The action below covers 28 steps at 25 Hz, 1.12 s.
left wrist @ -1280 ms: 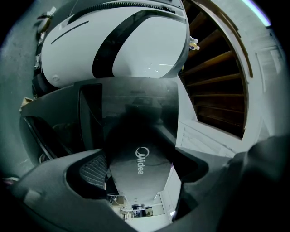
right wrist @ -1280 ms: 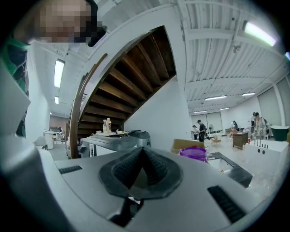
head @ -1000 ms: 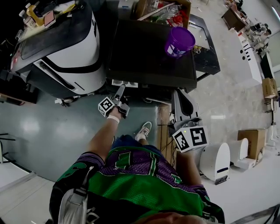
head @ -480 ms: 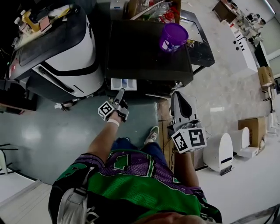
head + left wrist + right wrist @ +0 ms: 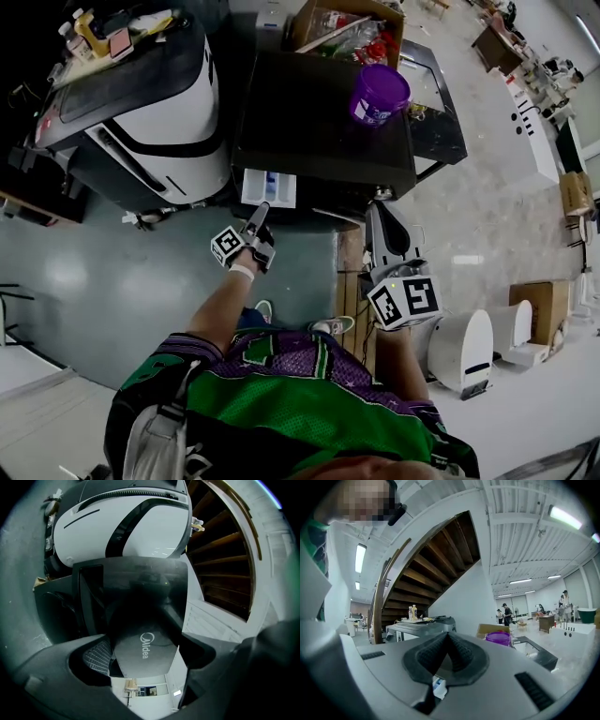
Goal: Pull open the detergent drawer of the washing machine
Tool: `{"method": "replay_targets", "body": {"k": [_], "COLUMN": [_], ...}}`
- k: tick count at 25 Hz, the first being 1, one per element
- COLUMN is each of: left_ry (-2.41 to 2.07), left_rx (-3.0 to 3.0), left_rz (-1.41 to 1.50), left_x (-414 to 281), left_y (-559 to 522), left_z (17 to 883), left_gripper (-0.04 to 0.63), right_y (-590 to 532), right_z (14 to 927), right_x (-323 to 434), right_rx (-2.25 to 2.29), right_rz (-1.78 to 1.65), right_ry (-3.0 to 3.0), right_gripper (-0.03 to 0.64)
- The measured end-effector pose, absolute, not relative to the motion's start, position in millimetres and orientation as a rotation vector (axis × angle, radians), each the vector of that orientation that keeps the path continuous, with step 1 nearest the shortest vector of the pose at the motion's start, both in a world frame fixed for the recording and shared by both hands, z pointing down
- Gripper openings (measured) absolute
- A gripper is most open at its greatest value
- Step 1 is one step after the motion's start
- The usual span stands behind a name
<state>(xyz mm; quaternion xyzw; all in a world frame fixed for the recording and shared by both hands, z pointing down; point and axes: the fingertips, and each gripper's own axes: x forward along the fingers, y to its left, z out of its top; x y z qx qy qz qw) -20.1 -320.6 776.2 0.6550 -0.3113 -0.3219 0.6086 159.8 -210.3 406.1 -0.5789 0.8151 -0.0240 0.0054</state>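
The black washing machine (image 5: 319,122) stands ahead of me in the head view. Its white detergent drawer (image 5: 268,187) sticks out of the front at the upper left. My left gripper (image 5: 262,210) reaches to the drawer's front edge. In the left gripper view the jaws of the left gripper (image 5: 146,654) are shut on the dark drawer front (image 5: 140,639) with its logo, and the white drawer tray (image 5: 152,691) shows beyond. My right gripper (image 5: 384,217) hangs by the machine's front right, shut on nothing, its ribbed pads (image 5: 461,654) touching.
A purple bucket (image 5: 380,92) sits on the washer's lid, with a cardboard box (image 5: 349,26) behind it. A white-and-black machine (image 5: 155,103) stands close on the left. A wooden pallet (image 5: 352,286) lies by my feet and a white bin (image 5: 464,349) stands at the right.
The drawer has slid further out of the machine as my left gripper drew back toward me. The right gripper has hardly moved.
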Motion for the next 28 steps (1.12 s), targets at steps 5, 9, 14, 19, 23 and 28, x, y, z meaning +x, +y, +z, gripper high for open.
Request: {"method": "replay_targets", "body": {"k": [5,9,14,19,23,28], "left_ry": [-0.708,-0.704,-0.707,-0.705,-0.673,-0.67], "left_rx": [1.506,1.5,1.503,1.523,1.518,1.573], "left_rz": [-0.756,-0.759,-0.737,-0.711,-0.662,-0.603], "left_x": [-24.3,-27.7,-29.6,-30.4,-32.2,-47.7], "left_y": [-302.2,-287.6,-285.4,-286.5,-277.8,-268.5], "left_z": [772.5,771.7,774.1,778.4,781.1,774.1], "left_gripper": [0.428,0.428,0.428,0.43,0.428,0.428], "right_y": [-209.8,-207.9,-203.4,-199.6,-199.1,-198.9], "right_z": [401.0,396.2,397.1,397.9,398.2,395.7], "right_x": [162.7,160.6,157.8,156.1,151.6,141.1], "right_rx": [-1.759,-1.723,-1.722,-1.761,-1.762,-1.761], "right_rz": [-0.079,-0.056,-0.053,-0.066,-0.064,-0.062], "right_ry": [2.593,2.615,2.617,2.584,2.579,2.559], "right_gripper": [0.002,0.002,0.002,0.002,0.002,0.002]}}
